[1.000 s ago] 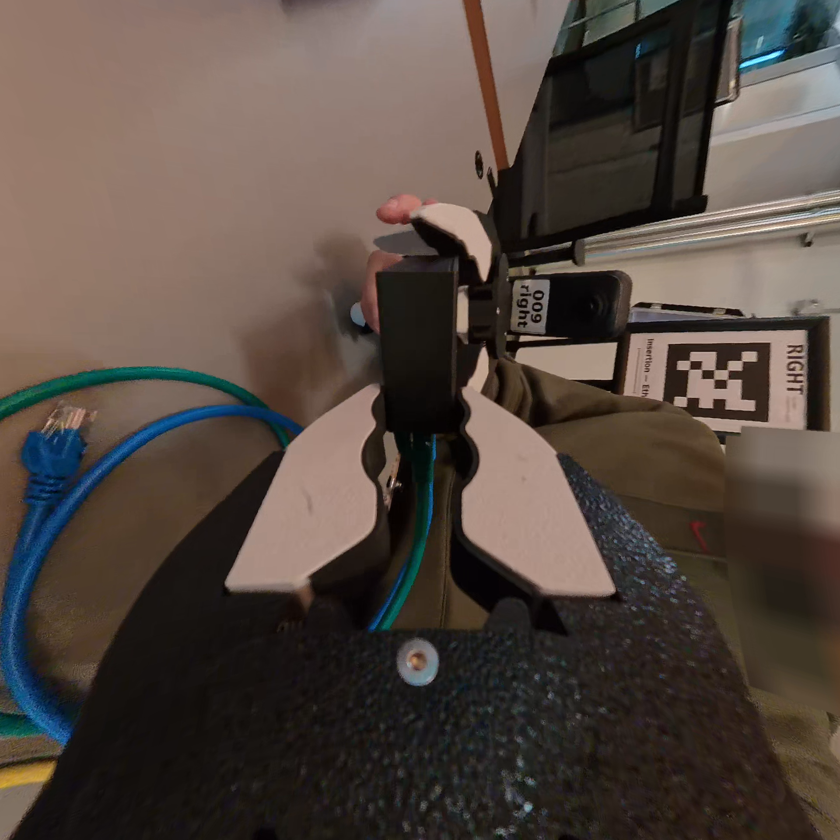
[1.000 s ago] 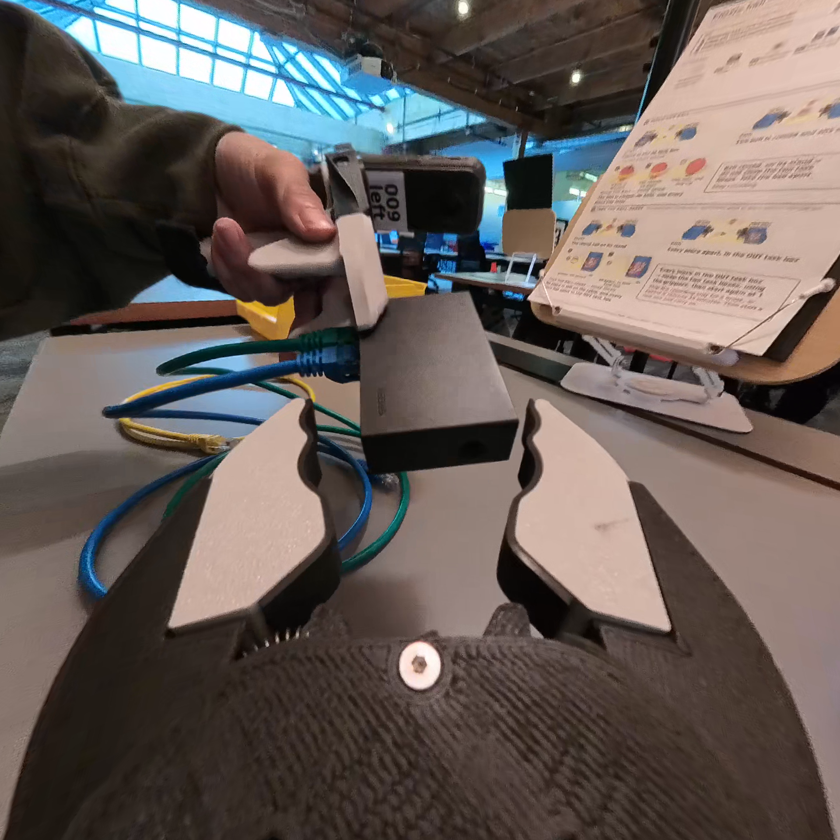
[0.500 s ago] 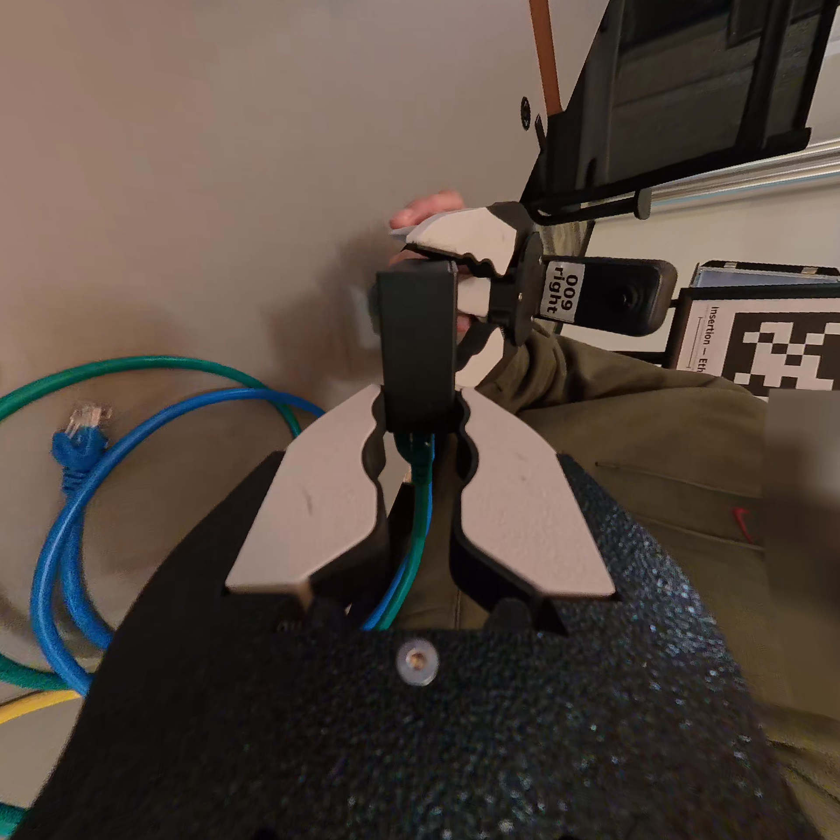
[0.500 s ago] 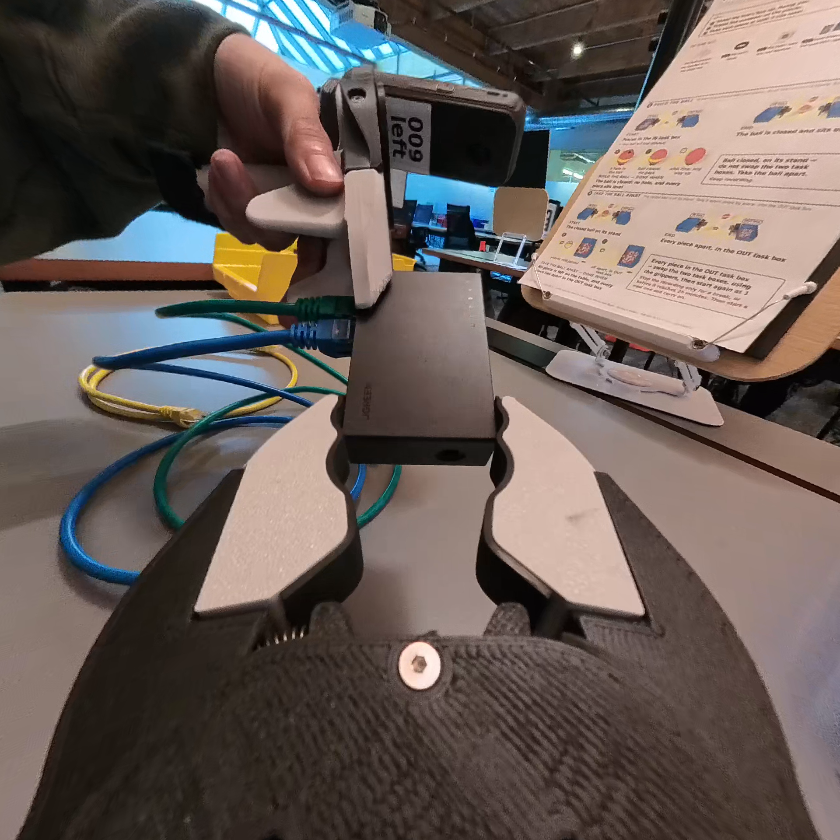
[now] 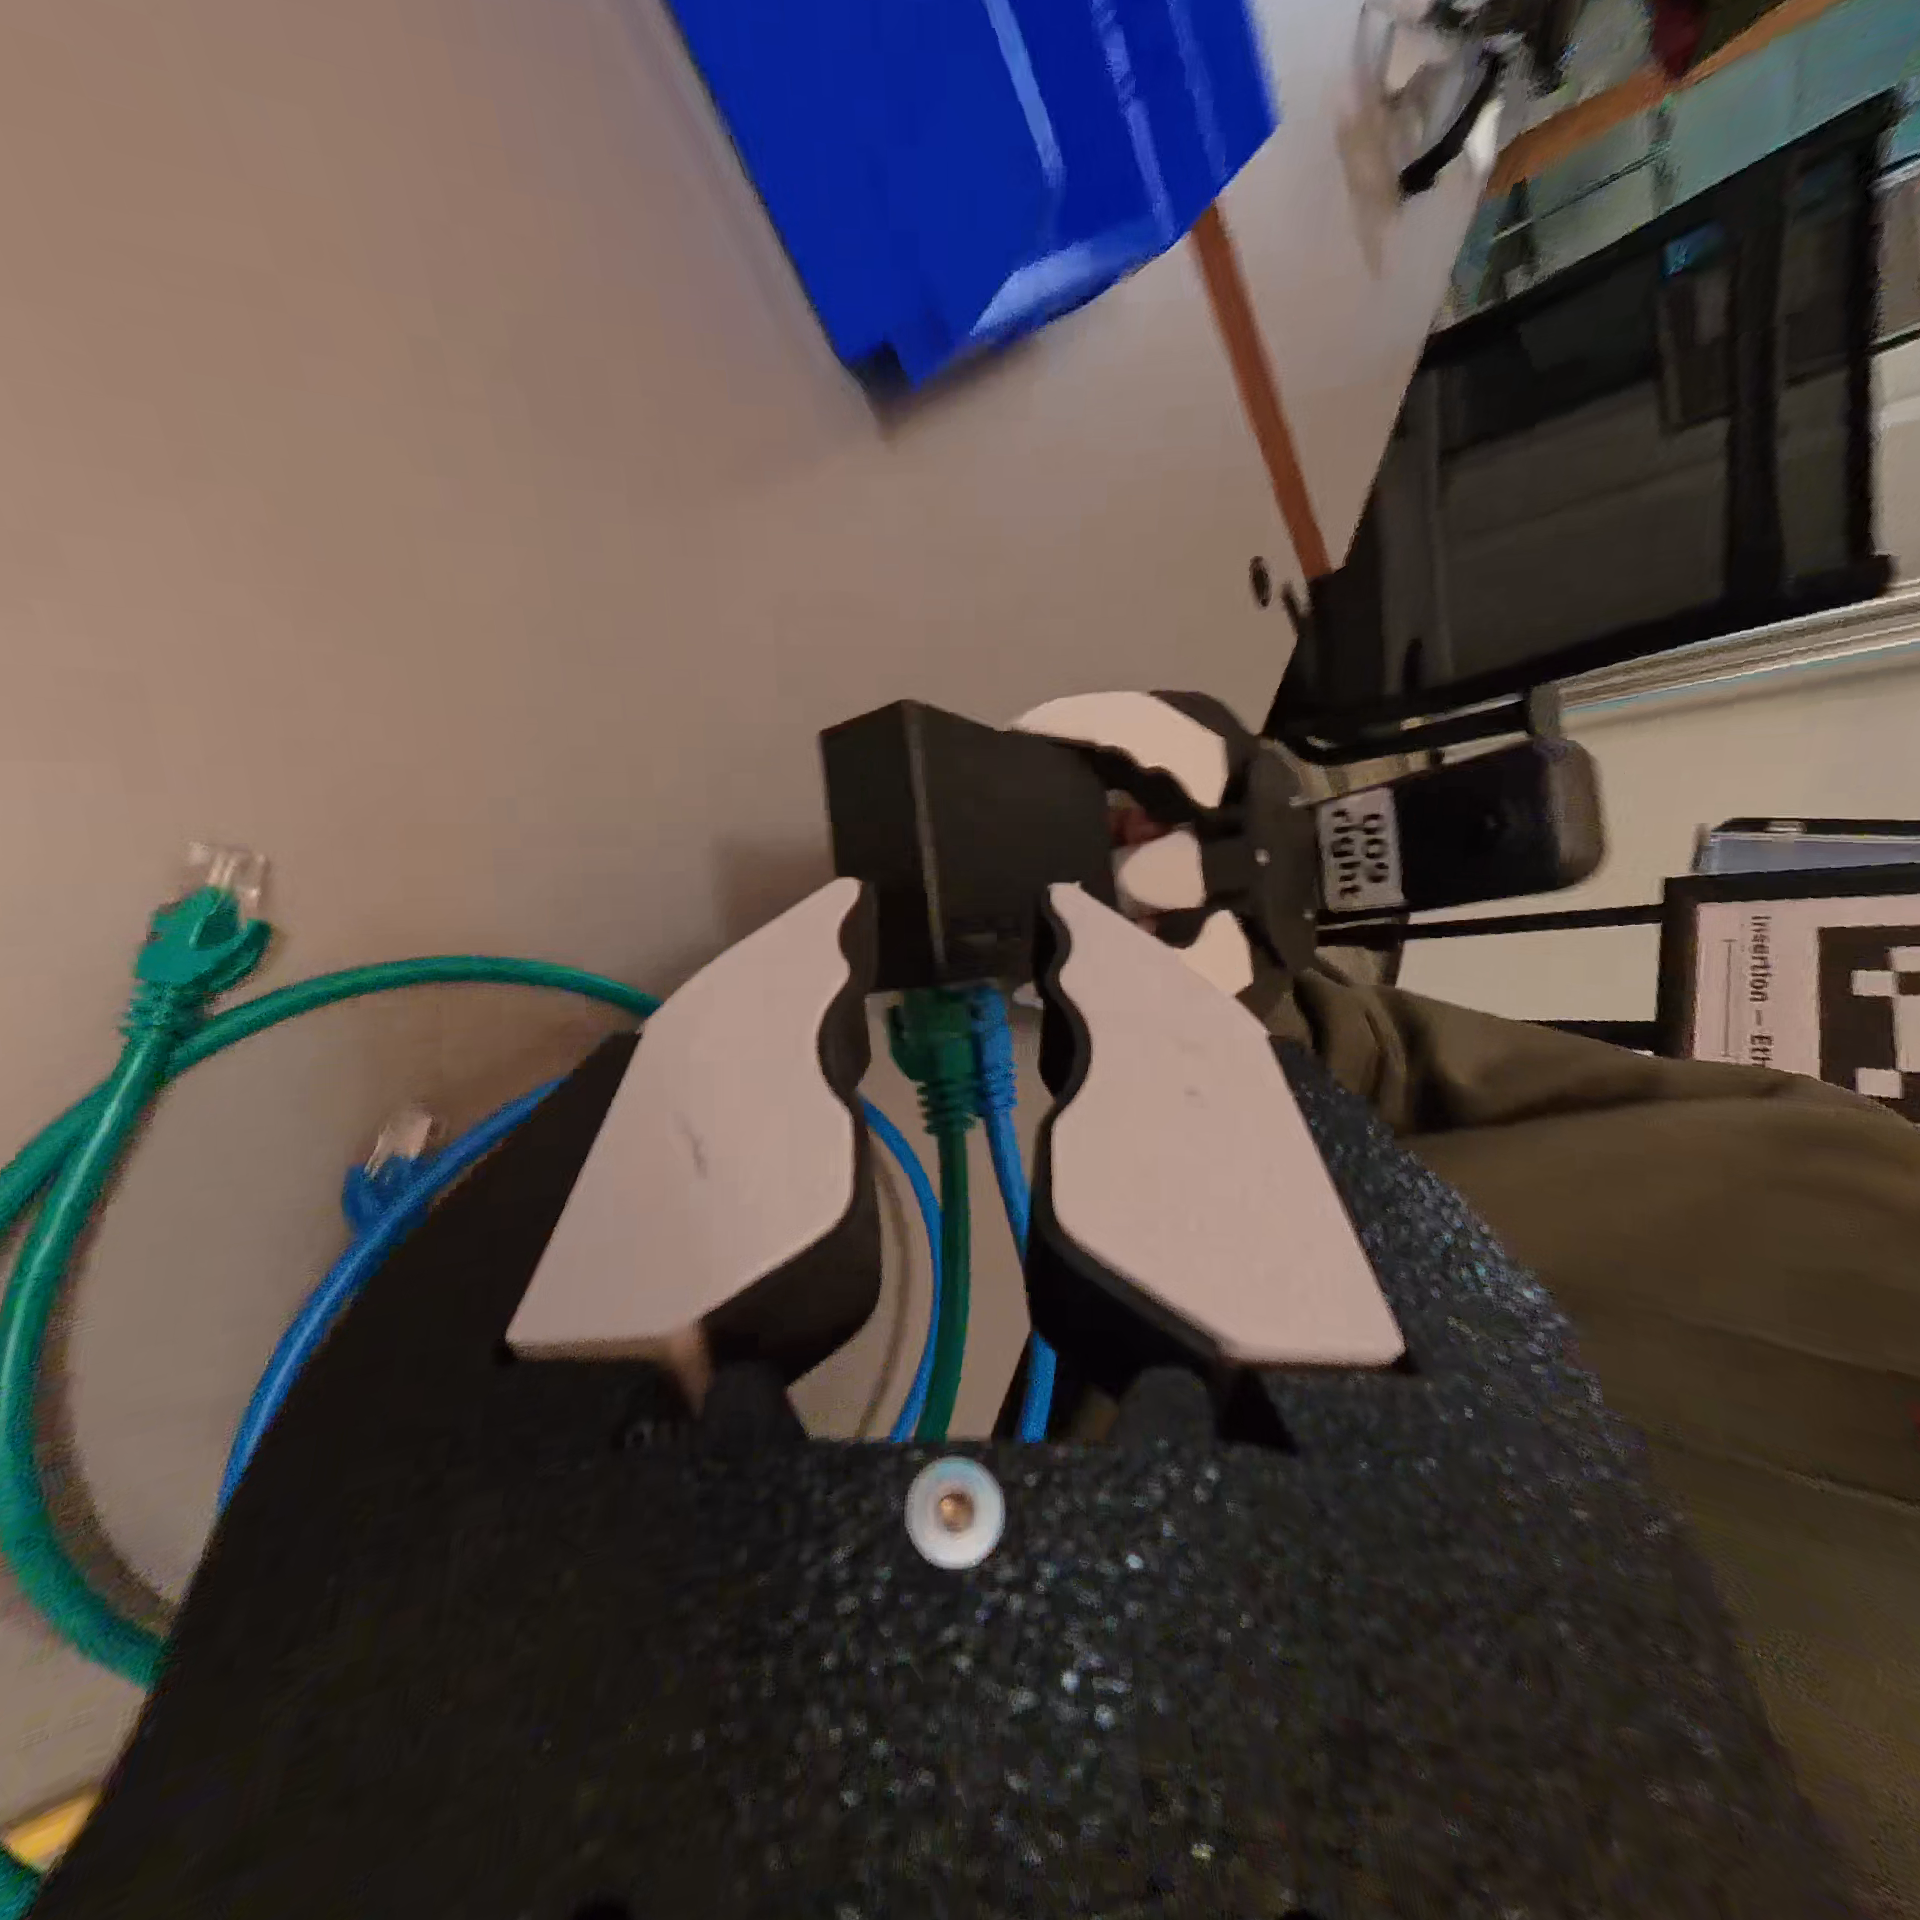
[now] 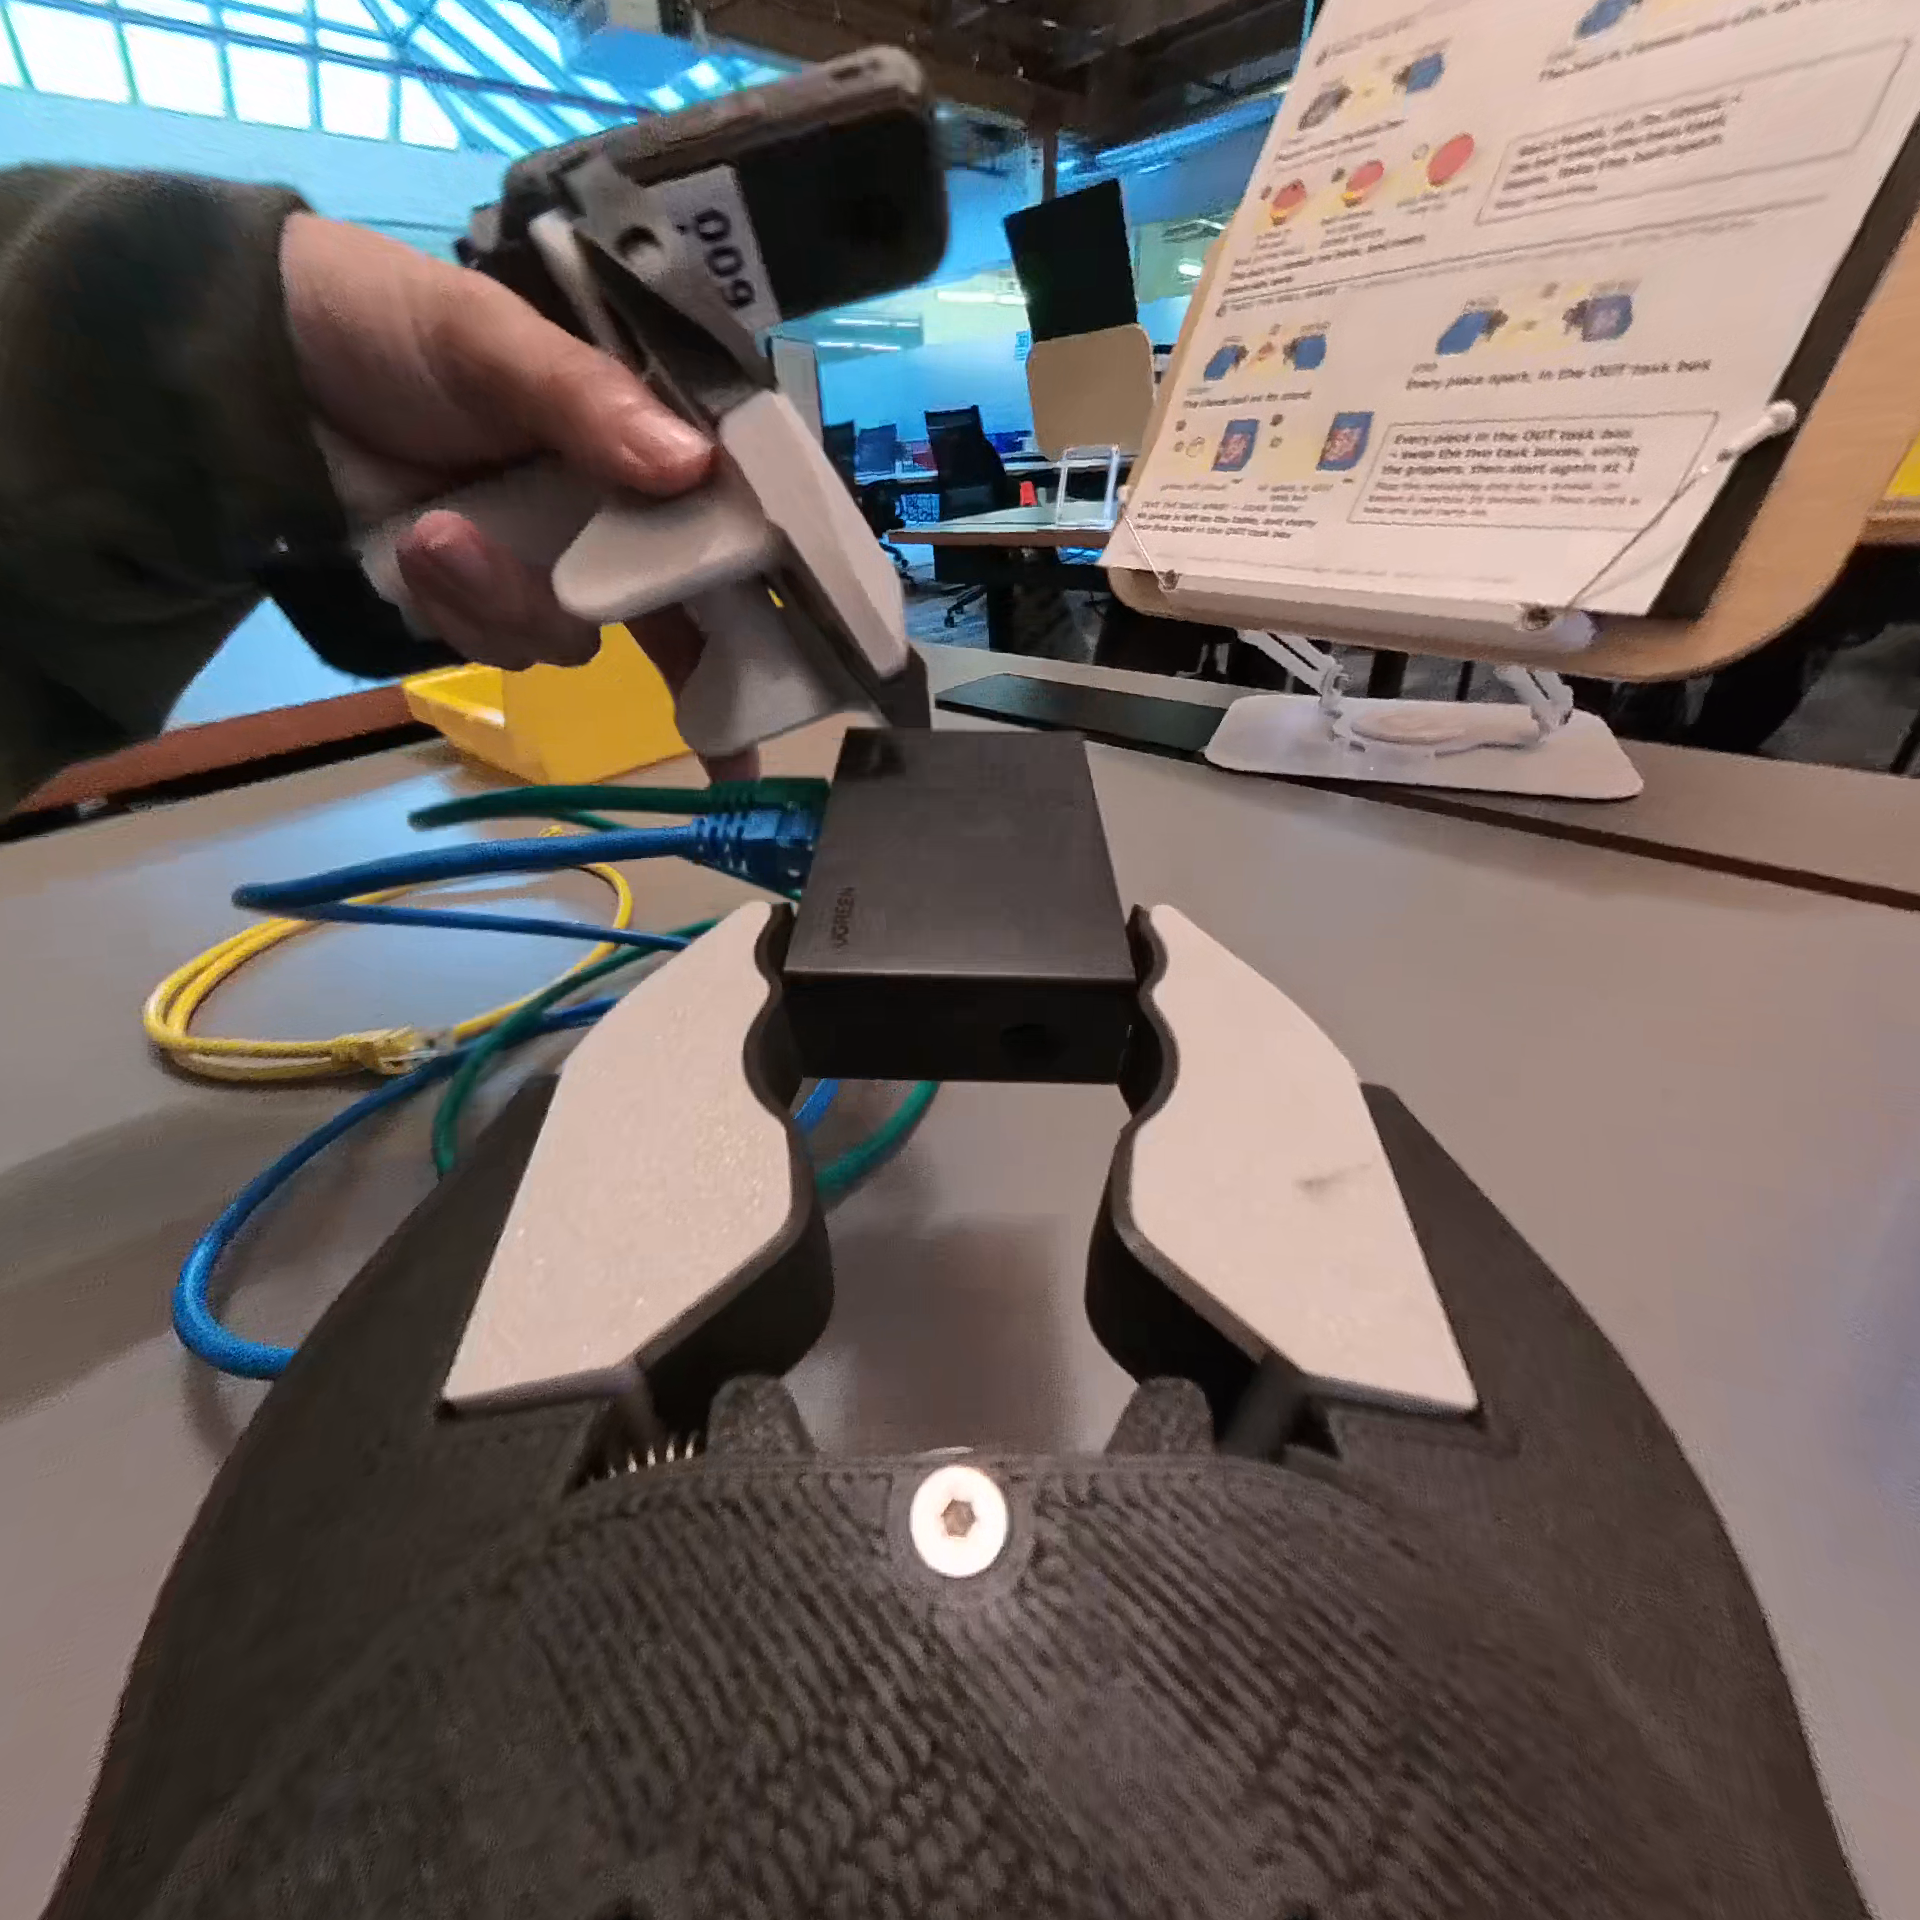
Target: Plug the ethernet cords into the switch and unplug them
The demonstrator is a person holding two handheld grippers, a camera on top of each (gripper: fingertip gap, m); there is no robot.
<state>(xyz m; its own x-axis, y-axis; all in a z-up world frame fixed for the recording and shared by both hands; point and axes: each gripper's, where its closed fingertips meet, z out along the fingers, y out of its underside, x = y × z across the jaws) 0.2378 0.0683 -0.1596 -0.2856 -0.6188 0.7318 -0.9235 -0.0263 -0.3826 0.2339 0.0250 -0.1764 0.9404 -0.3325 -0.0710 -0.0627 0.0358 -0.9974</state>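
While right tool clamps matte boxy switch, ribbed cords plugged.

My right gripper is level and points forward, low over the table. Its jaws are closed in, both inner faces pressed flat against the sides of the switch. My left gripper comes in from the other end, tilted steeply downward in the right wrist view. Its jaws stand a little apart around the corner of the switch; whether they touch it I cannot tell. My left hand wraps the grip, thumb on top, sleeve to the wrist.
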